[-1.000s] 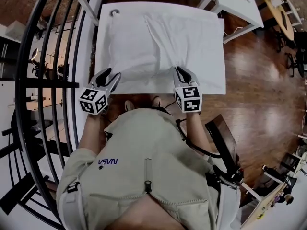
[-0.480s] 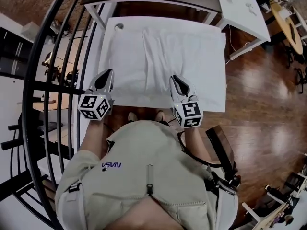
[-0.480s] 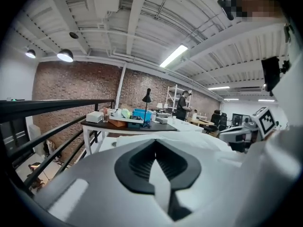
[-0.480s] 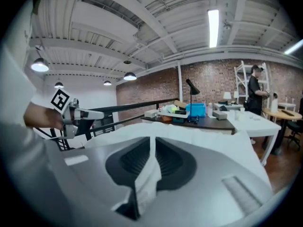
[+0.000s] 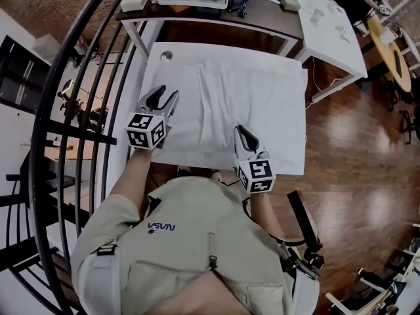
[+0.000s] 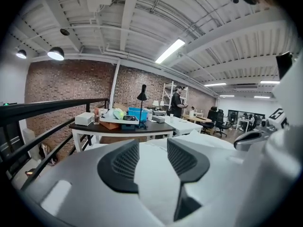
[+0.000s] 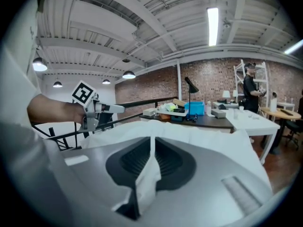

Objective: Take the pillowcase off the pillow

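A white pillow in its white pillowcase (image 5: pixel 249 94) lies on the white table (image 5: pixel 152 71). My right gripper (image 5: pixel 243 132) is at the pillow's near edge, shut on a fold of pillowcase fabric (image 7: pixel 150 171) that stands pinched between its pads, with my right gripper (image 7: pixel 152 148) level with the pillow. My left gripper (image 5: pixel 164 97) hovers over the pillow's left side. Its jaws are opening, and in the left gripper view (image 6: pixel 152 150) white cloth shows in the gap between them but the pads do not press on it.
A dark desk (image 5: pixel 216 8) with a tray, a blue box and a lamp stands behind the table. A white desk (image 5: pixel 331 21) is at the back right. A black railing (image 5: pixel 85 117) runs along the left. Wooden floor (image 5: pixel 357 143) lies to the right.
My left gripper has moved forward from the pillow's near-left corner to over its left side, shutting and then parting its jaws. The right gripper stays at the near edge, still pinching fabric.
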`<state>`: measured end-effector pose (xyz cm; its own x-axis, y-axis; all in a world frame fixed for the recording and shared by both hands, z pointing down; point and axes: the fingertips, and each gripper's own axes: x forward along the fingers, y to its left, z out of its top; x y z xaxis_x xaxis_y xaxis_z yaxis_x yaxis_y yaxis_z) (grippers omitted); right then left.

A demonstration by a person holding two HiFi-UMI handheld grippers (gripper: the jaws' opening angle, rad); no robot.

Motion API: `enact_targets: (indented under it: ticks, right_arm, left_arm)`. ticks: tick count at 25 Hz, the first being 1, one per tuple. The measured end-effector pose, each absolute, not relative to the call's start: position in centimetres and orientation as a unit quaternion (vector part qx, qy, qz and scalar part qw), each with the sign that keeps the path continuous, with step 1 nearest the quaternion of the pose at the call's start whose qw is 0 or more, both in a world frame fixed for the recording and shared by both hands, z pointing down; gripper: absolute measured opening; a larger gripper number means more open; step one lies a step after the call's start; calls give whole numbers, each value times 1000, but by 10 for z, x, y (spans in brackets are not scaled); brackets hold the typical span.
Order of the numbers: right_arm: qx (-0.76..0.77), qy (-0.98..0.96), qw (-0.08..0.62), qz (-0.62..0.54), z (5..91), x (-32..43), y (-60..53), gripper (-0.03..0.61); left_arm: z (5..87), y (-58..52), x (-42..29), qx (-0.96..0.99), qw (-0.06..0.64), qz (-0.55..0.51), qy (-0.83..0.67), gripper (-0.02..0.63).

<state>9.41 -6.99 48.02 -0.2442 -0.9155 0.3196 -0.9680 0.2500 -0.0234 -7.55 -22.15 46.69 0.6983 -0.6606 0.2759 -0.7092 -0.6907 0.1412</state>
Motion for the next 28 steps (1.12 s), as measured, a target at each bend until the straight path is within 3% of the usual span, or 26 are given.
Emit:
enact_targets:
  ticks: [3, 8, 15, 17, 21, 24, 28]
  right_arm:
    - [616, -770, 129, 105, 471, 89, -74, 29]
    - [638, -749, 155, 95, 454, 79, -89, 29]
    - [619, -761, 182, 70, 442, 58, -104, 25]
    - [607, -771, 181, 65, 438, 59, -115, 23]
    - [572, -798, 183, 47, 418, 64, -162, 21]
    - [542, -814, 196, 66, 415, 66, -208, 42]
    - [499, -823, 234, 138, 441, 51, -265, 151]
  left_arm:
    - [469, -254, -67, 918, 122, 115, -361, 164]
    - [488, -297, -37, 936, 135, 164, -281, 286]
    - [553, -305, -2, 926, 147, 284, -203, 331]
    - [569, -289, 3, 920, 146, 316, -180, 264]
    - [549, -251, 8, 932, 98, 306, -166, 44]
    - [527, -215, 5, 941, 79, 274, -182, 28]
    - [505, -186, -3, 948, 68, 230, -210, 23]
